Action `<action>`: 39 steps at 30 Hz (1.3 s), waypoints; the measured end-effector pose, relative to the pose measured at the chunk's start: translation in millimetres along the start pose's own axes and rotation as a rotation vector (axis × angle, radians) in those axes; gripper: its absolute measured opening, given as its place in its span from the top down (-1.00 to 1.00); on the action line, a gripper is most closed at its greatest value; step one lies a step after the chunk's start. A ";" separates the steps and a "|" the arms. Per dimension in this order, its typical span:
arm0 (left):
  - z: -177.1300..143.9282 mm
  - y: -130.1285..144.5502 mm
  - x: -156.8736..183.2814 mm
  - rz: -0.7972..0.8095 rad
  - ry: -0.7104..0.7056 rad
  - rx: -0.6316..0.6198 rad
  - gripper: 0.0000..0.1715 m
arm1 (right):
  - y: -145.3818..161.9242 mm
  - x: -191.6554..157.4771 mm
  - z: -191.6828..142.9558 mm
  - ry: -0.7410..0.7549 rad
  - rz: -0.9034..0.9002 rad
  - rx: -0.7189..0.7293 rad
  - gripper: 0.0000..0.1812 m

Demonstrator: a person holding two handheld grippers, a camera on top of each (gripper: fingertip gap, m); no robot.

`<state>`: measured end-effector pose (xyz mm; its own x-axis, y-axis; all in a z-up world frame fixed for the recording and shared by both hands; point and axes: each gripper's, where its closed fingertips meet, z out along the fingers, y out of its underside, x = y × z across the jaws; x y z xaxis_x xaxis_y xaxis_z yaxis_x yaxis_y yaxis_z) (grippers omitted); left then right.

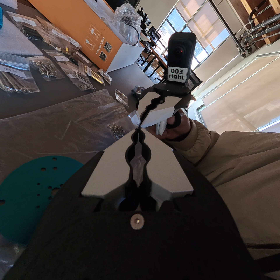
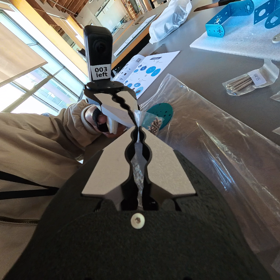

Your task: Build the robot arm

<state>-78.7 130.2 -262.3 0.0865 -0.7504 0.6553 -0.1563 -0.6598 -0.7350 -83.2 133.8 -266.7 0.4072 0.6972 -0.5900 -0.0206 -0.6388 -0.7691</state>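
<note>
Left wrist view shows the left gripper (image 1: 138, 130) closed to a sliver on the top edge of a small clear bag of screws (image 1: 117, 130), with the right gripper (image 1: 141, 124) meeting it tip to tip from twelve o'clock and pinching the same edge. Both pairs of jaws are narrow, with only thin film between them. The bag hangs at about ten o'clock from the tips, off the counter (image 1: 128, 75), above a large clear plastic sheet (image 1: 60, 128). A teal perforated disc (image 1: 30, 197) lies under that sheet at eight o'clock; an orange carton (image 1: 78, 33) and more packets of fasteners (image 1: 45, 68) sit at eleven o'clock.

Right wrist view shows the same pinch from the other side: the bag of screws (image 2: 153, 123) dangles at one o'clock from the right gripper (image 2: 138, 130), and the left gripper (image 2: 135, 123) comes in from eleven o'clock. An open manual (image 2: 145, 69) lies at twelve o'clock, and blue metal brackets (image 2: 224, 22) rest on white foam at two o'clock.

The bag looks light but bottom-heavy, with the loose screws pooled low. Its film is thin, slick and limp, so it probably slips unless gripped at the stiffer top seam, which is where both grippers hold it.
</note>
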 end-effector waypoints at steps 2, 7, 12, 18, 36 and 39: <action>-0.8 0.3 -3.0 -0.012 -0.011 -0.002 1.00 | 0.1 2.0 -0.1 0.018 -0.010 -0.001 1.00; -4.5 -3.4 -9.4 -0.063 -0.009 0.010 1.00 | -6.3 4.6 -7.0 0.032 -0.017 0.020 1.00; -4.1 -1.5 -4.7 -0.064 0.010 0.007 1.00 | -2.9 2.9 -3.1 0.026 -0.024 0.010 1.00; -11.8 -11.6 -1.2 0.011 -0.009 0.049 1.00 | -6.8 -0.8 -3.5 0.014 -0.042 0.027 1.00; -27.2 -33.6 4.8 0.062 -0.029 0.081 0.85 | -13.3 -9.3 -4.5 -0.027 -0.026 0.074 1.00; -13.2 -18.7 16.6 -0.010 0.038 0.037 0.86 | -11.7 -14.2 -2.3 -0.040 -0.034 0.066 1.00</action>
<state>-87.3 130.5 -235.3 0.0508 -0.7422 0.6682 -0.1194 -0.6688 -0.7338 -86.6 130.6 -248.8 0.3715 0.7314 -0.5719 -0.0678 -0.5930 -0.8024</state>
